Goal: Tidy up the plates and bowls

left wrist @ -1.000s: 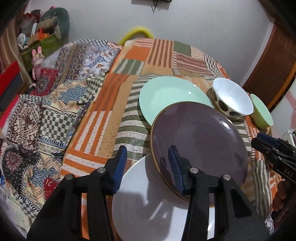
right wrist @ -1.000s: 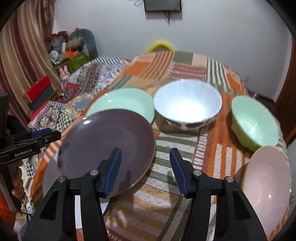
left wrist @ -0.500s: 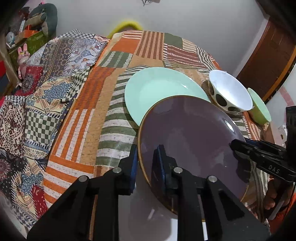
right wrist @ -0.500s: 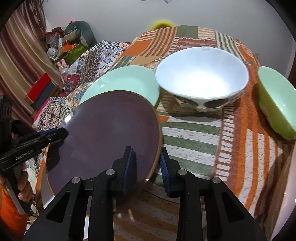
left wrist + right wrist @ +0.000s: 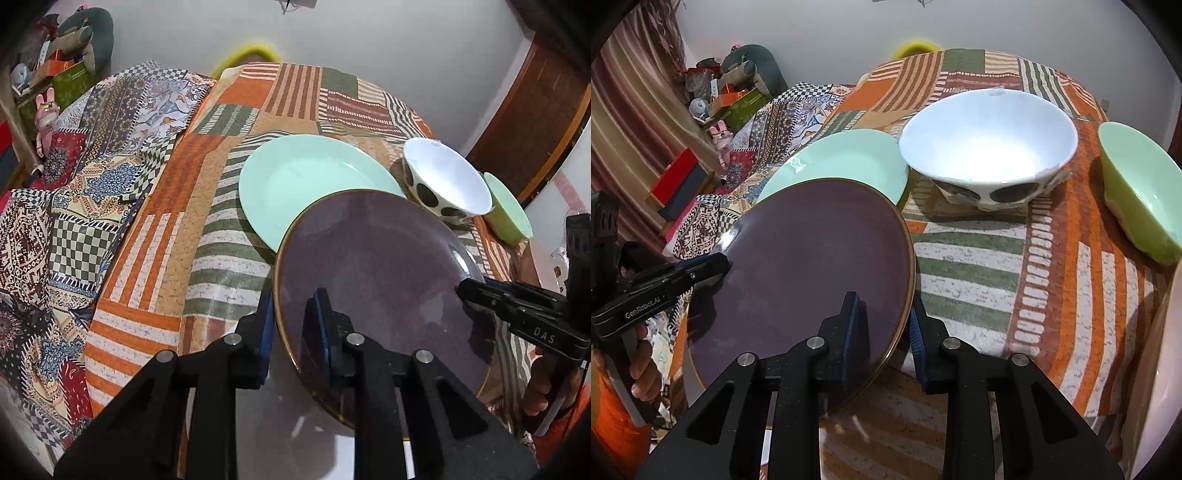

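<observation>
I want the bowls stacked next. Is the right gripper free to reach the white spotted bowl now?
Probably not: the right gripper is shut on the dark purple plate, though the white spotted bowl sits unobstructed ahead.

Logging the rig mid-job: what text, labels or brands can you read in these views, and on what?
"DAS": white letters on the right gripper body, seen from the left wrist camera; possibly cut off.
"GenRobot.AI": on the left gripper body, seen from the right wrist camera.
Boxes on the far shelf: print too small to read.
</observation>
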{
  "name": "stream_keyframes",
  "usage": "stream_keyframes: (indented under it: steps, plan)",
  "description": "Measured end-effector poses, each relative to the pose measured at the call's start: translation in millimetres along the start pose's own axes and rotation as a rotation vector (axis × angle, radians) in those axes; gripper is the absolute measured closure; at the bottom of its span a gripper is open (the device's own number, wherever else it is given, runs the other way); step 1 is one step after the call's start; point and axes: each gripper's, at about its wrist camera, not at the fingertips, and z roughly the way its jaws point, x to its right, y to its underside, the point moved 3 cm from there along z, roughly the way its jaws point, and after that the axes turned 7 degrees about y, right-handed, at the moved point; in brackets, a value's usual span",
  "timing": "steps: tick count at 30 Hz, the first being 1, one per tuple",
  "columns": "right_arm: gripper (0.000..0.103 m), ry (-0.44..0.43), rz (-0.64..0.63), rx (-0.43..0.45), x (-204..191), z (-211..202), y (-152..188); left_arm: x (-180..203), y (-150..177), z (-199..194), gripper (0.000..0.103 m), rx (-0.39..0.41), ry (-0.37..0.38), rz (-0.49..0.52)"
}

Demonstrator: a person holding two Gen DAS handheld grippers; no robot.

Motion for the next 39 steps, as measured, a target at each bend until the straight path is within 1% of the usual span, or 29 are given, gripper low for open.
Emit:
stream_keyframes:
  steps: [2,12,19,28,39]
  plan:
    - [0.080,0.003,-0.003,0.002,0,-3,2,4,3,-2,0.083,0.002,-0.006,0.008]
    - [0.082,-0.008,0.014,0.005,8,-20,14,28,13,-30,0.083,0.044,0.016,0.024]
    - [0.082,-0.011,0.027,0.025,14,-39,25,47,25,-45,0.083,0.049,0.026,0.033]
    - [0.082,0.002,0.048,0.040,28,-61,41,80,44,-48,0.083,0.018,0.041,0.069]
    - [0.082,0.026,0.090,0.043,55,-78,66,117,65,-38,0.083,-0.033,0.072,0.110]
